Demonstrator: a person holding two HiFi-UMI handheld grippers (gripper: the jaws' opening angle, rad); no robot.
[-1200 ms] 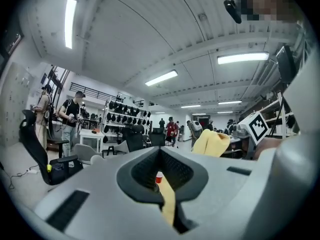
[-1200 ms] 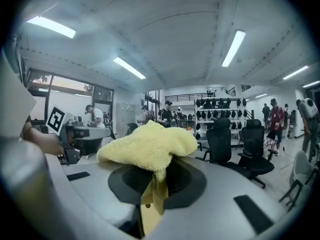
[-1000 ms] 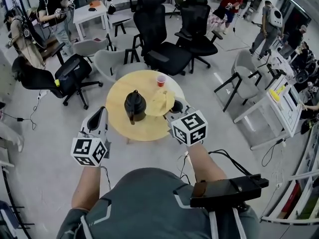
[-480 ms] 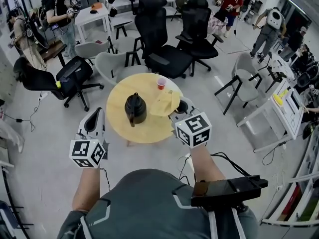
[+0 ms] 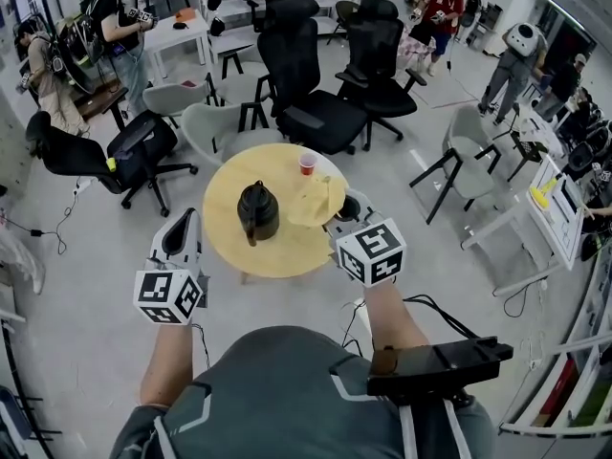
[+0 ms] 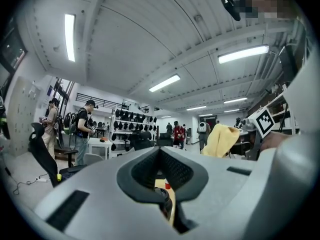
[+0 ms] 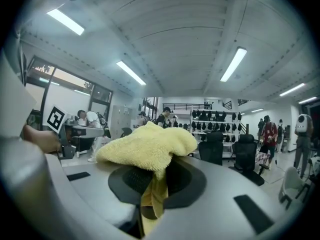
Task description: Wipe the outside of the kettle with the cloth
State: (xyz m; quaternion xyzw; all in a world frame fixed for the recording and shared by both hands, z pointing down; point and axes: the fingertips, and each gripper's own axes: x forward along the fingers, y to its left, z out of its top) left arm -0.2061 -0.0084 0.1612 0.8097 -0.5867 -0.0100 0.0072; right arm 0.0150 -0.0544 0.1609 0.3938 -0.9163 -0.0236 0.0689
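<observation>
Holding the cloth (image 7: 150, 149) clenched in the right tongs (image 5: 344, 208); left tongs (image 5: 182, 229) closed, empty; kettle (image 5: 258, 210) stands mid-frame on the round desk (image 5: 277, 254), unwiped, I judge; next, bring cloth against its side.

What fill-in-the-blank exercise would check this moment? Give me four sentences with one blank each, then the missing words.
1. The right gripper is shut on the yellow ____.
2. The left gripper has its jaws ____, gripping nothing.
3. The kettle on the round table is ____ in colour.
4. The small cup beyond the kettle is ____.

Missing words: cloth; shut; black; red.
</observation>
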